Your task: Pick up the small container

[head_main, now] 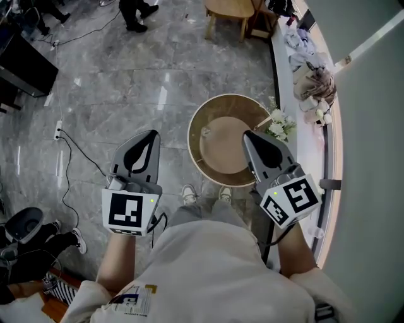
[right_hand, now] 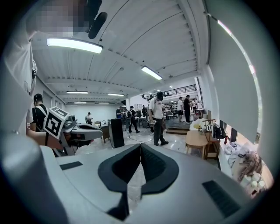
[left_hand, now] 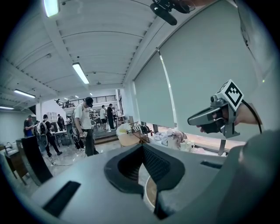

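Head view: left tongs (head_main: pixel 153 134) and right tongs (head_main: pixel 248 134) are both closed and empty. The right tongs' tip is over the round rimmed counter (head_main: pixel 194 142); the left tongs are beside it, above the floor (head_main: pixel 126 82). Left gripper view: jaws together, counter rim beneath. Right gripper view: jaws together, nothing between. The small container cannot be made out.

two grippers (head_main: pixel 151 134) (head_main: pixel 247 134), one round table (head_main: pixel 221 148), one wooden stool (head_main: pixel 230 9), one flower bunch (head_main: pixel 279 123).
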### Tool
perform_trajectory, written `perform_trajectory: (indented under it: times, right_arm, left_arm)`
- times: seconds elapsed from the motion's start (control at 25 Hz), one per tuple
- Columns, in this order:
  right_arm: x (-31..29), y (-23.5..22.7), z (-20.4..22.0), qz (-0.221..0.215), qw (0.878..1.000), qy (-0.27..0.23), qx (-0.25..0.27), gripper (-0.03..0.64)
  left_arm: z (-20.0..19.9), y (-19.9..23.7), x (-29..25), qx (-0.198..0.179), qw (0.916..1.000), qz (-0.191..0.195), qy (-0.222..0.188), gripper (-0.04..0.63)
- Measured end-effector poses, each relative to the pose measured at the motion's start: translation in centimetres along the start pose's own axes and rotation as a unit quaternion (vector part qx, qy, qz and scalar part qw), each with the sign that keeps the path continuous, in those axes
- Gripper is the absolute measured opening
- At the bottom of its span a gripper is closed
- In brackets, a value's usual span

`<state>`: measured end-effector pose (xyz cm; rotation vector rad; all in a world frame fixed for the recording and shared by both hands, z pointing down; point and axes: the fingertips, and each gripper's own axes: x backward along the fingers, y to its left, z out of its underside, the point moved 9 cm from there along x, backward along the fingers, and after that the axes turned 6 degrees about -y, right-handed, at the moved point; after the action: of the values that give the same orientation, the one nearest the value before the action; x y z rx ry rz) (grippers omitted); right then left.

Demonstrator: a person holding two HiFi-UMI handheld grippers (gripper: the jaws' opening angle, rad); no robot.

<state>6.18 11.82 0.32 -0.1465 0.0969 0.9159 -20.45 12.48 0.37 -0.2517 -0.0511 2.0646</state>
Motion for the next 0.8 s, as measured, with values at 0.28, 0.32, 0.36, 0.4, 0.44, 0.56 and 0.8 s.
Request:
perform_trajectory:
  times: [0.28, 0.32, 0.36, 0.4, 0.44, 0.56, 0.8]
  right_arm:
    - [0.1, -2.7, 0.3, -0.020, 1.000, -0.001, -0.013, 0.006]
    - [0.0, -3.1, 0.4, -0.020, 1.000, 0.000, -0.014, 0.006]
    - [-0.1, -3.5, 0.4, -0.020, 1.000, 0.000, -0.014, 0.006]
    - [-0.3, -3.8, 0.4, -0.021, 1.000, 0.000, -0.015, 0.006]
    - [-0.6, -4.0, 0.4, -0.021, 1.000, 0.000, -0.016, 0.006]
    - [-1.5, -4.8, 0.5, -0.026, 1.000, 0.003, -0.018, 0.006]
    - [-3.5, -7.5, 1.9, -0.036, 0.999, 0.013, -0.017, 0.006]
  left_arm:
    - [0.1, -2.3, -1.6, -0.013, 0.9998, -0.009, 0.008, 0.008]
    - [0.1, -2.4, -1.9, -0.012, 0.9998, -0.011, 0.008, 0.008]
    - [0.2, -2.5, -2.2, -0.011, 0.9998, -0.014, 0.008, 0.008]
    - [0.2, -2.5, -2.4, -0.010, 0.9998, -0.015, 0.007, 0.008]
    - [0.3, -2.4, -2.6, -0.009, 0.9998, -0.016, 0.006, 0.008]
    - [0.4, -2.4, -3.5, -0.007, 0.9999, -0.009, 0.005, 0.008]
    - [1.8, -3.6, -7.2, -0.021, 0.9992, 0.031, 0.014, 0.034]
